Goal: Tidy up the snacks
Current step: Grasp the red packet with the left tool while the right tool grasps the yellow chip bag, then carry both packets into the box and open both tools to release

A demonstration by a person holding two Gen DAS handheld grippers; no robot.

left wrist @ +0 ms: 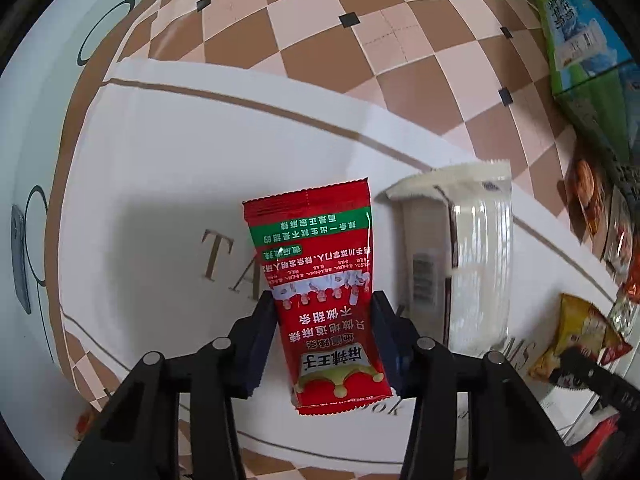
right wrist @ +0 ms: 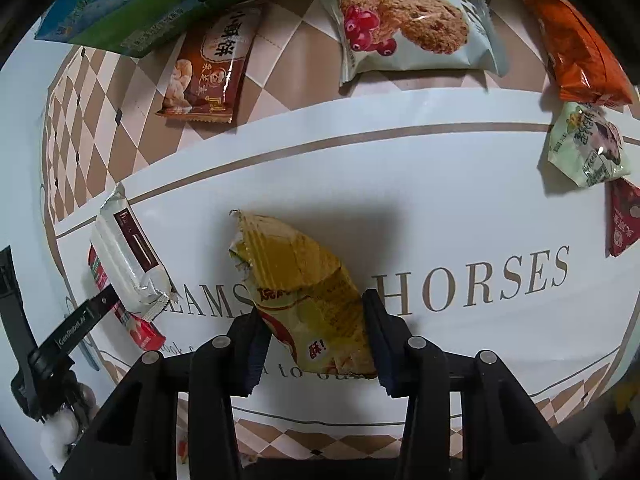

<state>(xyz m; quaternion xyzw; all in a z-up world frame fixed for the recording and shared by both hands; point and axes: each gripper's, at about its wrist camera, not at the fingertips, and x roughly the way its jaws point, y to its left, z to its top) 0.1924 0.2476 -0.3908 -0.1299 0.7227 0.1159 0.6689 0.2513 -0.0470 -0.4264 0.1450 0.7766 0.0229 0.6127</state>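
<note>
A red snack packet (left wrist: 320, 264) with green band lies on the white lettered mat (left wrist: 160, 184). My left gripper (left wrist: 322, 300) points straight down and is shut on it, a pad pressing on each long side. A white wrapped packet (left wrist: 476, 264) lies just right of it. In the right wrist view a crumpled yellow snack packet (right wrist: 296, 272) sits between the pads of my right gripper (right wrist: 312, 308), which touch both its edges. The white packet (right wrist: 128, 256) and the red packet (right wrist: 138, 330) show at the left, with a left gripper finger (right wrist: 84, 316) beside them.
Beyond the mat on the checkered cloth lie a brown biscuit packet (right wrist: 208, 68), a cranberry cookie packet (right wrist: 404, 20) and an orange packet (right wrist: 576, 40). A pale green packet (right wrist: 588, 148) and a dark red one (right wrist: 624, 220) sit at the right. A green-blue box (right wrist: 120, 12) stands behind.
</note>
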